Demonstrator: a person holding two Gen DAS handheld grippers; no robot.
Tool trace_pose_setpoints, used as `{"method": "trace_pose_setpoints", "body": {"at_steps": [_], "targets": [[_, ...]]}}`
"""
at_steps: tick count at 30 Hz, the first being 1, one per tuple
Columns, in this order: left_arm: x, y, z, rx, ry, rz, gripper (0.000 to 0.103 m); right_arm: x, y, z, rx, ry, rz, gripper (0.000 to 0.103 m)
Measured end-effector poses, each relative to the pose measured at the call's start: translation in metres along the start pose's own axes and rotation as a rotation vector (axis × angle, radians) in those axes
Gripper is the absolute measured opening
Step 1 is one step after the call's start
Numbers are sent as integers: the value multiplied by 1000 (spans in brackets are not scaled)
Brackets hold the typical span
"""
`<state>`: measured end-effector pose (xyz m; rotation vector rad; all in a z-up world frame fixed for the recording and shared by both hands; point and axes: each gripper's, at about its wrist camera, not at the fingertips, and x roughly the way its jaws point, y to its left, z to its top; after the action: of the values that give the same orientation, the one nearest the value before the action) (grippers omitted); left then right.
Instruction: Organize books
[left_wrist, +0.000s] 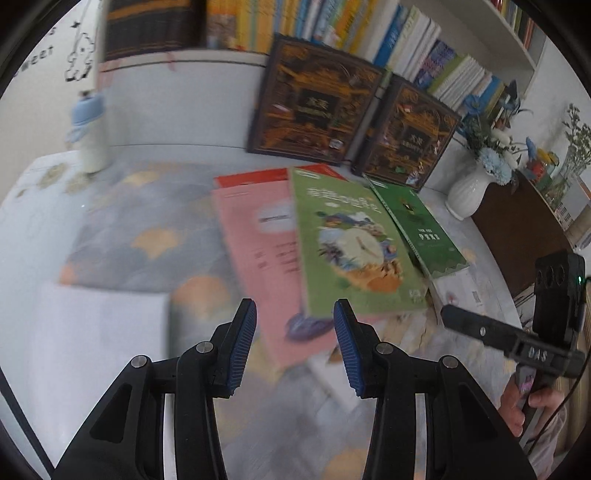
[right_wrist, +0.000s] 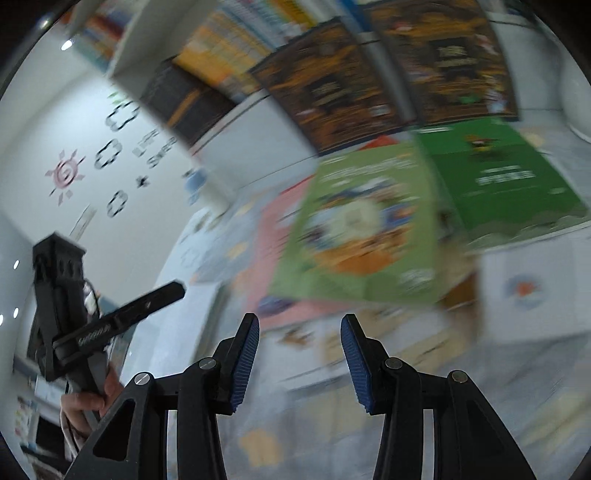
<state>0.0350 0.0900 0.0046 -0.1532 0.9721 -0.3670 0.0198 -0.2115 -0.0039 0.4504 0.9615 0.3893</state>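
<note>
- On the bench (left_wrist: 122, 229), which carries a grey patterned cloth, several books lie flat in a loose, overlapping spread.
- Light green book (left_wrist: 351, 243) lies uppermost, overlapping a pink book (left_wrist: 255, 258) on its left; a red book (left_wrist: 255, 176) shows from under both at the far end.
- Dark green book (left_wrist: 421, 225) lies just beside the light green one on its right, resting on white sheets or books whose covers are too blurred to read.
- Two dark ornate books (left_wrist: 317, 103) stand propped against the shelf front behind the spread, side by side.
- Shelf (left_wrist: 424, 48) above holds a packed row of upright books.
- White vase (left_wrist: 467, 192) with blue flowers stands to the right of the flat books; a pale bottle (left_wrist: 90, 125) with a blue cap stands at far left.
- Left tongs (left_wrist: 295, 325): open, nothing between the blue pads, hovering just short of the near edge of the light green book.
- Right tongs (right_wrist: 300, 339): open and empty, held above the near edges of the pink and light green books; this view is heavily motion-blurred.
- Each tool appears in the other's view, held in a hand (left_wrist: 532, 402).
</note>
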Motion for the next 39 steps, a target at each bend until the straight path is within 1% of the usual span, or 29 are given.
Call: {"method": "trace_pose_setpoints", "body": {"at_steps": [3, 5, 6, 8, 10, 12, 15, 17, 19, 22, 25, 28, 29, 32, 37, 39], "targets": [[35, -12, 14, 17, 34, 1, 41, 9, -28, 22, 29, 12, -70, 45], [58, -15, 22, 14, 76, 40, 41, 22, -43, 33, 42, 43, -98, 44], [62, -14, 23, 7, 81, 37, 41, 23, -48, 33, 53, 38, -115, 44], [72, -14, 26, -8, 96, -11, 41, 26, -55, 34, 70, 20, -117, 44], [79, -17, 25, 0, 106, -21, 41, 31, -57, 35, 66, 28, -128, 44], [88, -22, 22, 31, 114, 11, 41, 35, -53, 35, 49, 35, -134, 44], [99, -19, 17, 2, 149, -25, 41, 40, -45, 35, 15, 54, -147, 44], [102, -20, 15, 15, 146, -18, 41, 42, -41, 35, -10, 64, -161, 45], [101, -25, 15, 43, 143, -1, 41, 46, -40, 35, -7, 64, -166, 48], [96, -30, 10, 67, 164, 11, 41, 45, -38, 31, -5, 57, -178, 48], [87, -30, -2, 75, 181, 14, 41, 38, -32, 20, -19, 74, -184, 48], [74, -31, -20, 77, 187, 20, 41, 29, -25, 1, -22, 104, -174, 48], [66, -32, -30, 78, 185, 15, 41, 25, -23, -9, -16, 119, -170, 48], [43, -32, -59, 66, 188, -22, 41, 10, -15, -41, -30, 116, -172, 48], [-3, -41, -119, 84, 180, -7, 41, -16, 1, -99, -57, 166, -129, 48], [-17, -42, -141, 82, 182, -27, 41, -25, 4, -122, -70, 200, -114, 48]]}}
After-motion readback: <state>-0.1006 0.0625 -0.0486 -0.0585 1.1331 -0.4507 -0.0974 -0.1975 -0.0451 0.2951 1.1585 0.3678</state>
